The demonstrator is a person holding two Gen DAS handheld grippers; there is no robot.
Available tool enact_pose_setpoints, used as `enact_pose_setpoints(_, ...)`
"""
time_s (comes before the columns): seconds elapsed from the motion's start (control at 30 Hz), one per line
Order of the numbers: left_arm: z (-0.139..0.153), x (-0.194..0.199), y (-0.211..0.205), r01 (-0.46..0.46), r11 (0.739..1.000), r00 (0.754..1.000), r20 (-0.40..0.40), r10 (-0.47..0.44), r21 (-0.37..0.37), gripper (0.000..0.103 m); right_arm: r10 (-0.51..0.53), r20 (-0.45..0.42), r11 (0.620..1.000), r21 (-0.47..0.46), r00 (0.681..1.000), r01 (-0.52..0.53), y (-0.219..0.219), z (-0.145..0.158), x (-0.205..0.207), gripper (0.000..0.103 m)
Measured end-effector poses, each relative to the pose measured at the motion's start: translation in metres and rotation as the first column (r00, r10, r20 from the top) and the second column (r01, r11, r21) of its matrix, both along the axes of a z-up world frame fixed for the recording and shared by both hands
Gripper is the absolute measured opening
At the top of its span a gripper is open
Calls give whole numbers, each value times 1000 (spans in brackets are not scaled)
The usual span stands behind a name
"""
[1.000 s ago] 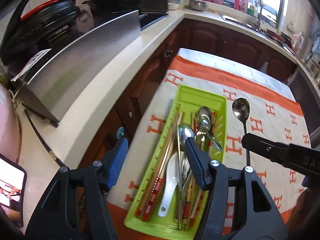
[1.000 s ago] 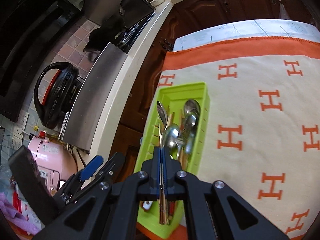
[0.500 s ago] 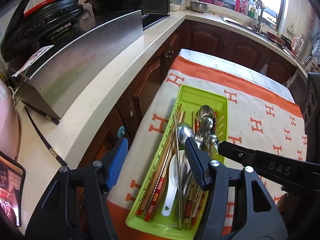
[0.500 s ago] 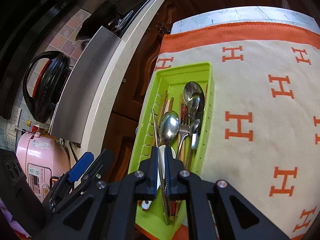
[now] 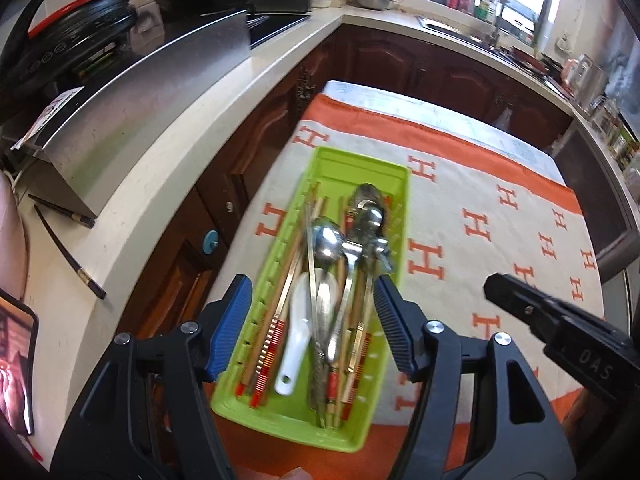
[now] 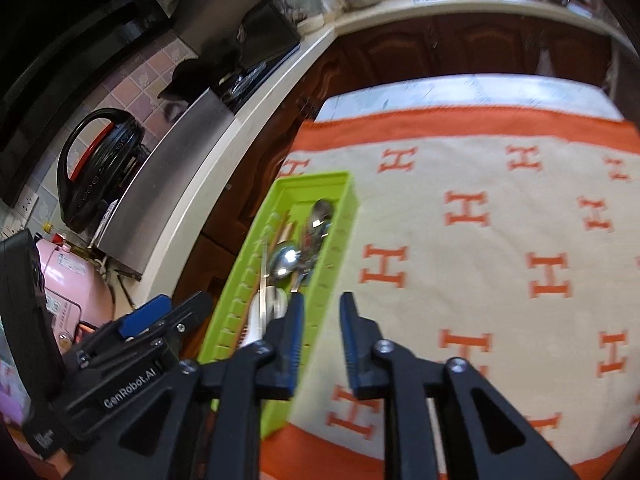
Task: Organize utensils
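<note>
On the patterned cloth [image 5: 500, 200] lies the green tray [image 5: 362, 168], its long axis running away from both tongs. Left tongs [image 5: 310, 312], spread wide and empty, hang directly over the utensils [image 5: 344, 248]; right tongs [image 6: 320, 332], also released, stand beside its right wall, so left is nearer

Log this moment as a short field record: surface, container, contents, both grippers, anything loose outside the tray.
surface: orange-and-cream H-pattern cloth
container: green tray at the cloth's left edge
contents: metal spoons, white ceramic spoon, chopsticks, piled together
left gripper: open, empty, over the tray
right gripper: open, empty, beside the tray's right wall
loose outside tray: dark chopsticks on the counter; none on the cloth
</note>
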State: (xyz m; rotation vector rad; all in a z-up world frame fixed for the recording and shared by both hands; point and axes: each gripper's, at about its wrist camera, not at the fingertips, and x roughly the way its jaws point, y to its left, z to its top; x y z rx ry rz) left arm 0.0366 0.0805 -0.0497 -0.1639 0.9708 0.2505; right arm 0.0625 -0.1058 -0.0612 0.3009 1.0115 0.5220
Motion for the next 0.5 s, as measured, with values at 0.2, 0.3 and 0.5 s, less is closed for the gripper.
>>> enact_pose_setpoints(0.2,2,-10,-43,68,997,998,-20,-67,44,81,-26,98,996,-80,995,34,-39,16,-25,25)
enact_pose_setpoints(0.3,2,-16,-66,122,991,992,-25,-121,53,82,-45,126,993,-106,991,59,-57,22,-37,27)
enact_pose_setpoints(0.5,5,-28,-114,231,972,973,-32,-229,50,82,-118,153,980,-139,981,140,-90,30,-59,40)
